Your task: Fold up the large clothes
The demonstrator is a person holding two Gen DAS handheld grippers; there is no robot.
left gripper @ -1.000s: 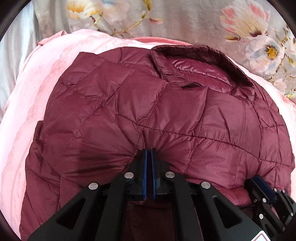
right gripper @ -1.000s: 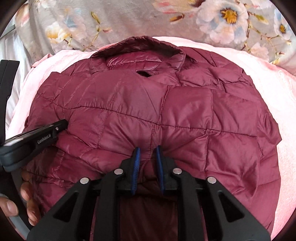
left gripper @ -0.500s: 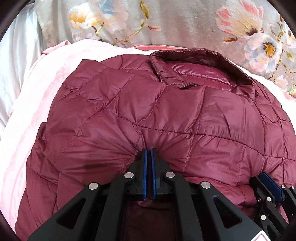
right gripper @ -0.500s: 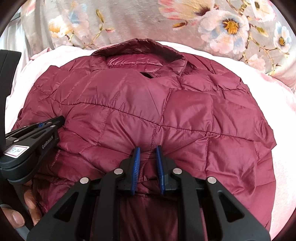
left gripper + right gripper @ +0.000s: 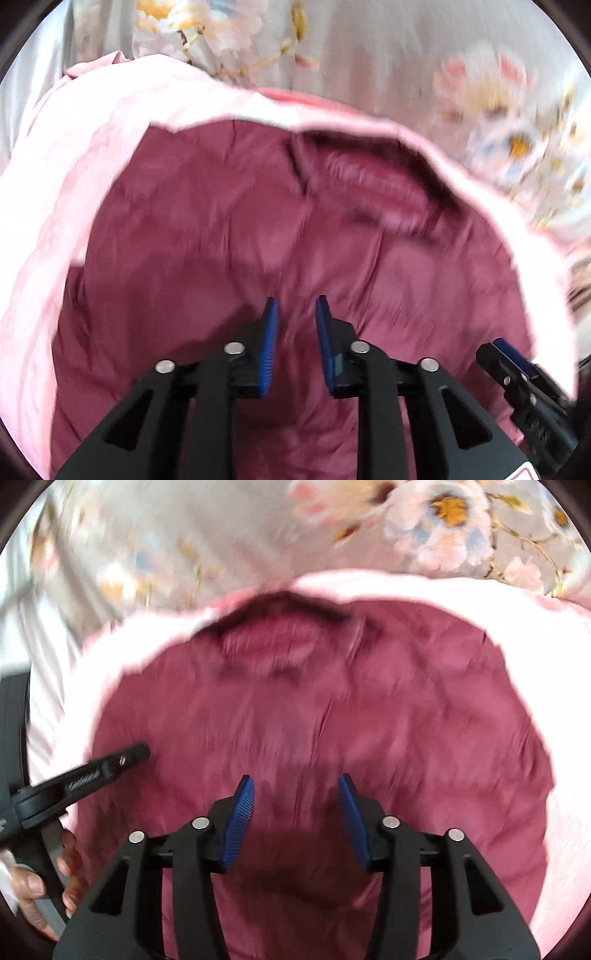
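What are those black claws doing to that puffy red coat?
A person holding two grippers is folding a maroon puffer jacket laid on a pink blanket. The left gripper and right gripper have just been opening, and nothing is pinched between their blue pads now. The jacket lies folded with its collar at the far end. The pictures are blurry.
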